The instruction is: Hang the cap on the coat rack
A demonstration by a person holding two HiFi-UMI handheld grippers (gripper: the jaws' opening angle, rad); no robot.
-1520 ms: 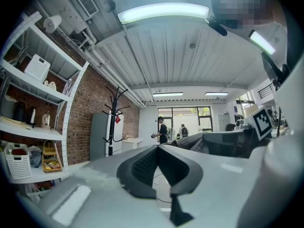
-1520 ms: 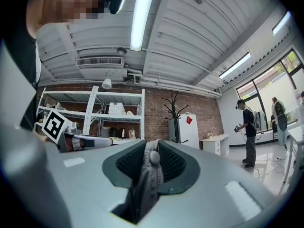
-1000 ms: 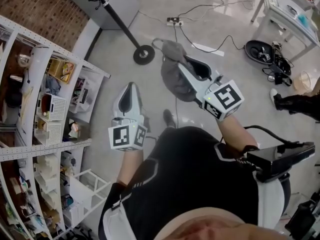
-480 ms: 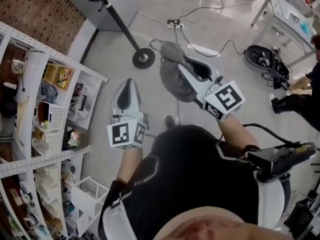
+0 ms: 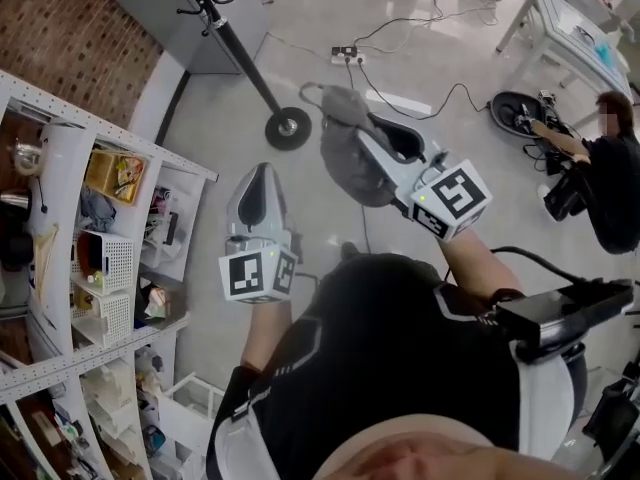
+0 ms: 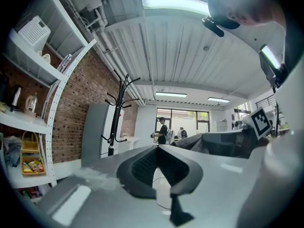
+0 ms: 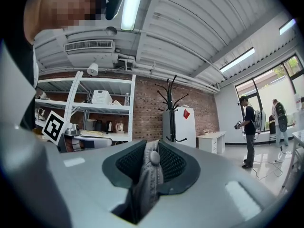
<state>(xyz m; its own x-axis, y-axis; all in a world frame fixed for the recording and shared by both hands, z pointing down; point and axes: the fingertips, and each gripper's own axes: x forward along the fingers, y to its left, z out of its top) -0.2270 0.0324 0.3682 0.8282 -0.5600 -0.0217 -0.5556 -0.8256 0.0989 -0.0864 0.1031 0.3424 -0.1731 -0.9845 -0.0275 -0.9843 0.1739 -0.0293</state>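
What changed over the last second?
The person walked forward: the base of the coat rack and the shelving slid nearer in the head view, and a crouching person came fully into view. The right gripper still clamps the cap; the left gripper stays shut, empty.

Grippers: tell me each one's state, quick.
Left gripper: closed, empty.
Right gripper: closed on the grey cap.

Level, side by side: left gripper [image 5: 258, 172], jaws together; right gripper [image 5: 368, 134], jaws on cap [image 5: 345, 163].
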